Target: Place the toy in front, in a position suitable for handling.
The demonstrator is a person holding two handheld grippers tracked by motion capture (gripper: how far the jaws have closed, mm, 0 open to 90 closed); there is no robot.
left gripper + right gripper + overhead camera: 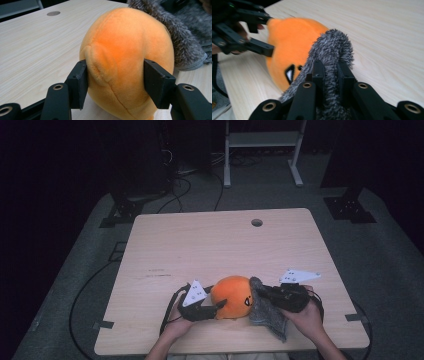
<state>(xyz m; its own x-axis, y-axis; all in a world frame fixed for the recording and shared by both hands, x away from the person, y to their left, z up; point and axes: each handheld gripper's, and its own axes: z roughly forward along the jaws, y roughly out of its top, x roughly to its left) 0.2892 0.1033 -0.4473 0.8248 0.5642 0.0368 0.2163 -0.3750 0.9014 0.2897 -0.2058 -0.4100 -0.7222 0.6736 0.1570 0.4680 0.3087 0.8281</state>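
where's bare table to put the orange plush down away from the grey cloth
Free: the whole far half of the table, from the round hole back toward the orange plush, plus the left strip beyond the left claw. Crowded: the near edge, where that claw grips the plush and the right claw pinches the grey cloth against it.

Open tabletop beyond a crowded near edge

The table (165, 245) lies bare from its far edge and both far corners down past the middle, with only a small round hole (257, 222) near the far edge, so a hand could pass freely there. Along the near edge the way is blocked: the orange plush toy (231, 296) sits between the left gripper (220, 305) and the right gripper (261, 292), with the grey fuzzy cloth (267, 315) touching its right side; the near corners stay open
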